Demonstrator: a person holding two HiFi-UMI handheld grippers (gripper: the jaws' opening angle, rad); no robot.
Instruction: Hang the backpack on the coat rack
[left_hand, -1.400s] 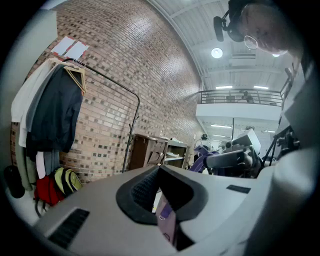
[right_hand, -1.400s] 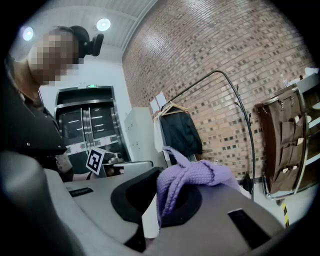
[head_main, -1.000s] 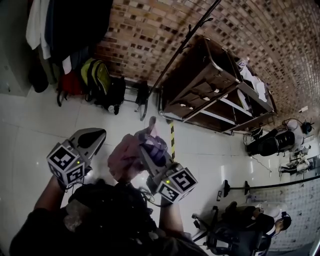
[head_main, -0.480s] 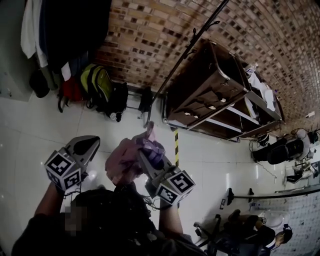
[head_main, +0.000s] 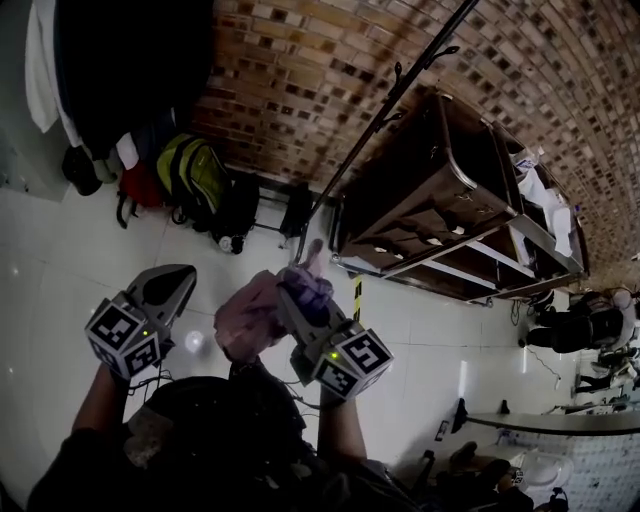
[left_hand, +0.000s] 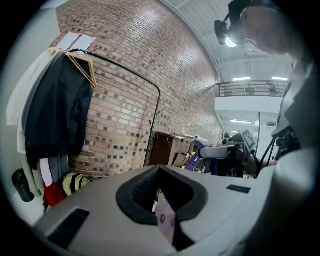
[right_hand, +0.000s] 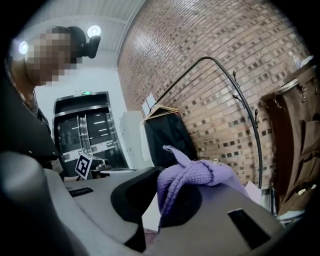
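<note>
- Right now the right gripper is pressing its fingers onto the purple knitted strap. The strap is bunching up out of the gap, with one loose end poking upward.
- Meanwhile the left gripper is showing its fingers drawn together at the tips. A pale lilac scrap is peeking through the hollow near their base, but whether it is being pinched cannot be told.
- The pink-lilac backpack is hanging off the floor between the two grippers, right against the right gripper's fingers and apart from the left gripper in the head view.
- Its long axis is running from the strap end, which is pointing toward the brick wall, back to the bulk sagging nearer the person.
- The coat rack, a dark pole with hooks, is standing by that wall, well apart from the backpack. Dark clothes are hanging at its left, and a yellow-green bag is sitting below them.
</note>
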